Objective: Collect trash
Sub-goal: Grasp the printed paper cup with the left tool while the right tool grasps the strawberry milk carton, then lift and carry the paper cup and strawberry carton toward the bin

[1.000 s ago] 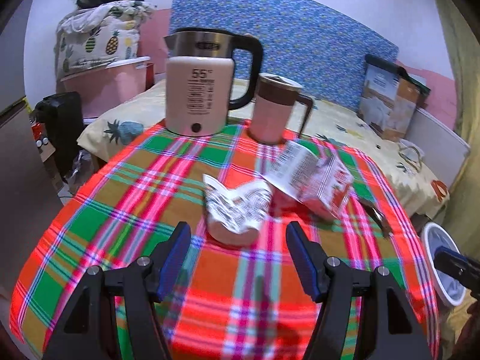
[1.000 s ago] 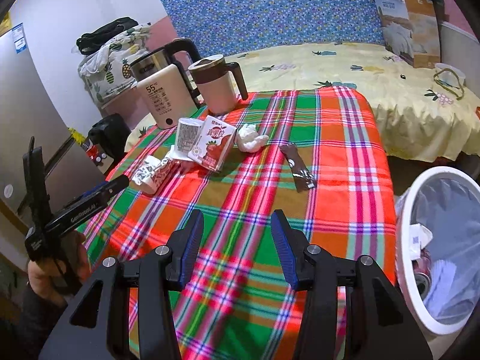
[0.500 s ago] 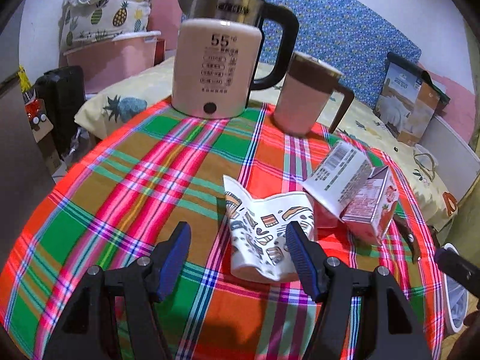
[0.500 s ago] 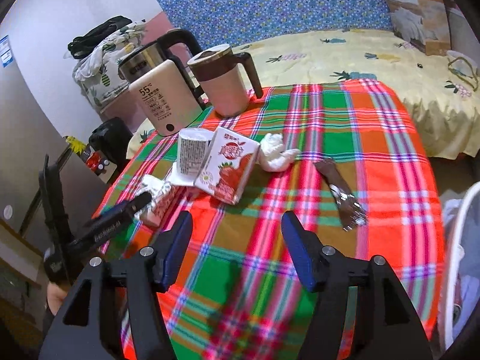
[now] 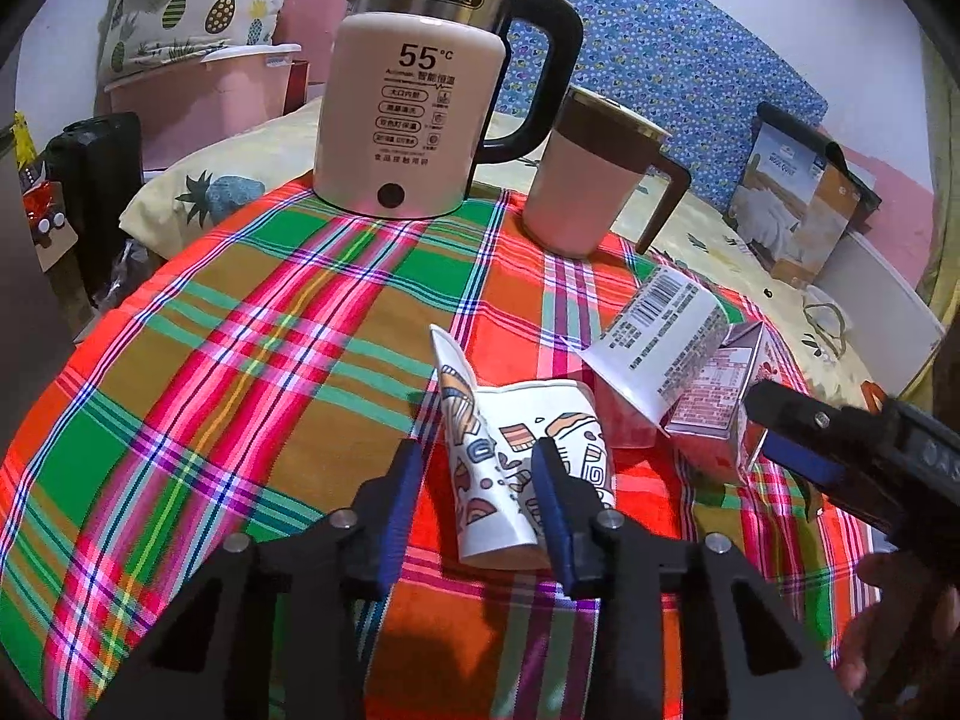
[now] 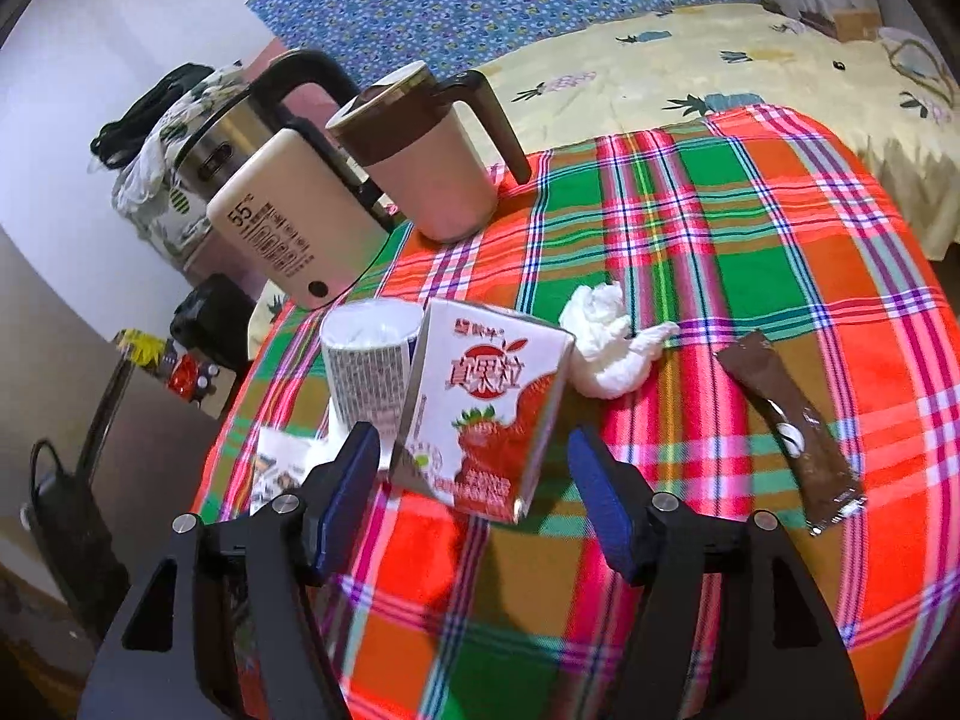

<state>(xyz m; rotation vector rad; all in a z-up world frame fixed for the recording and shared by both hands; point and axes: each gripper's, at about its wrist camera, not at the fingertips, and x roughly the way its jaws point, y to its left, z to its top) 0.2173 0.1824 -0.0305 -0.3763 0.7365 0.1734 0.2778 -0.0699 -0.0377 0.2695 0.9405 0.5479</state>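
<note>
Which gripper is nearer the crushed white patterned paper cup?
Left. The left gripper straddles the crushed white patterned paper cup, fingers on both sides. The right gripper sits at the strawberry milk carton, beside the cup.

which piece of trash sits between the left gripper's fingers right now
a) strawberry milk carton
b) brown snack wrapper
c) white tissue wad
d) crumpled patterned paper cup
d: in the left wrist view the left gripper has its blue fingers on either side of the crumpled patterned paper cup, while the strawberry milk carton sits in front of the right gripper.
</note>
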